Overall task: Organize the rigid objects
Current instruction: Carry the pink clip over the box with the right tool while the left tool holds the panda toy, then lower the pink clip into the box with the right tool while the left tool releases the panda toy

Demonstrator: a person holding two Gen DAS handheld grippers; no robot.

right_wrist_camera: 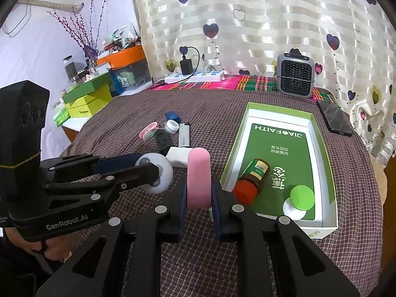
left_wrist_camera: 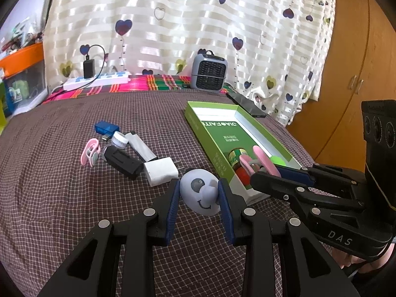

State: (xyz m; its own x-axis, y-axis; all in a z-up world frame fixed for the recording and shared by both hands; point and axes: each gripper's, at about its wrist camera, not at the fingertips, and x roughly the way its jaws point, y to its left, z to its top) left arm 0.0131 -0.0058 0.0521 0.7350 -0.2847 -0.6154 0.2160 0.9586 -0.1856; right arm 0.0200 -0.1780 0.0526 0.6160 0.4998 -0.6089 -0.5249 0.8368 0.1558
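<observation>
The green box (right_wrist_camera: 324, 163) lay open on the checked cloth (left_wrist_camera: 61, 198) as the collecting place, already holding a small bottle (right_wrist_camera: 252, 175) and a green-capped knob (right_wrist_camera: 300, 199). Just left of the box, the left gripper (left_wrist_camera: 199, 195) was clenched on a pale smiley toy (left_wrist_camera: 200, 190); at its near edge the right gripper (right_wrist_camera: 199, 198) grasped a pink clip (right_wrist_camera: 198, 178), probably bound for the box. Further left of the box waited a white charger (left_wrist_camera: 160, 174), black adapter (left_wrist_camera: 122, 160) and another pink clip (left_wrist_camera: 90, 152), none blocking the way.
</observation>
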